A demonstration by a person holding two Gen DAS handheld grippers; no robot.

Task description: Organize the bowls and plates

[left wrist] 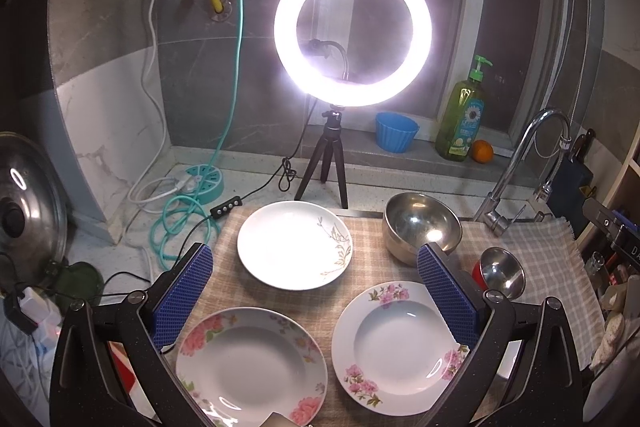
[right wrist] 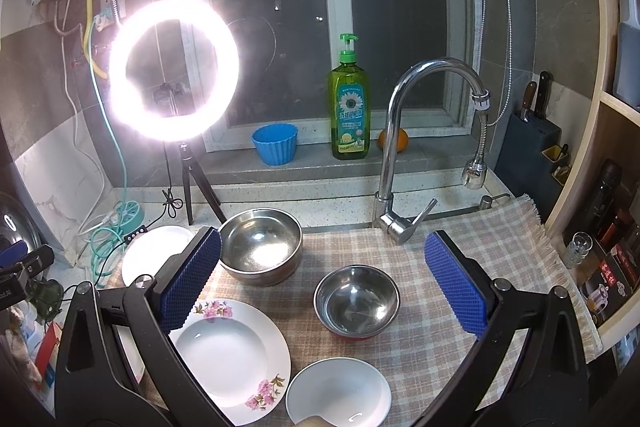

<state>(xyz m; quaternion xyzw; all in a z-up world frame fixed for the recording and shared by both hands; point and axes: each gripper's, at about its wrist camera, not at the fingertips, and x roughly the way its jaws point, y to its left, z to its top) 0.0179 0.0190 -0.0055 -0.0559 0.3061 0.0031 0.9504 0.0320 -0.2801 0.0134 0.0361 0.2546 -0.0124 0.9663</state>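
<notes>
Left tongs (left wrist: 314, 291) apart, clamped on nothing, hovering above a checked cloth (left wrist: 368, 247) spread over the tabletop (left wrist: 400, 191). Right tongs (right wrist: 322, 281) likewise apart and empty, above the same cloth.

Three plates in the left view: one with a leaf pattern (left wrist: 295, 245) at the far side, one with pink roses (left wrist: 252, 367) near left, one with small pink flowers (left wrist: 400, 347) near right, each apart from the others. Large steel bowl (left wrist: 422, 227) behind the right blue pad, just beside the leaf plate. Small steel bowl (left wrist: 502, 271) right of it, with a red outside.

In the right view, small steel bowl between the pads, small white dish (right wrist: 338, 391) near the bottom edge, close to the small-flowered plate on its left.

Around the cloth: lit ring lamp (left wrist: 352, 31) on a small tripod (left wrist: 322, 167) right behind the leaf plate, its glare washing out that plate; faucet (right wrist: 400, 147) curving above the far right of the cloth; teal cable coil (left wrist: 180, 227) and power strip (left wrist: 204, 183) at left. On the window ledge: blue cup (right wrist: 275, 143), green soap bottle (right wrist: 349, 107), orange (right wrist: 394, 141). Knife block (right wrist: 528, 147) at right, pot lid (left wrist: 28, 211) at far left.
</notes>
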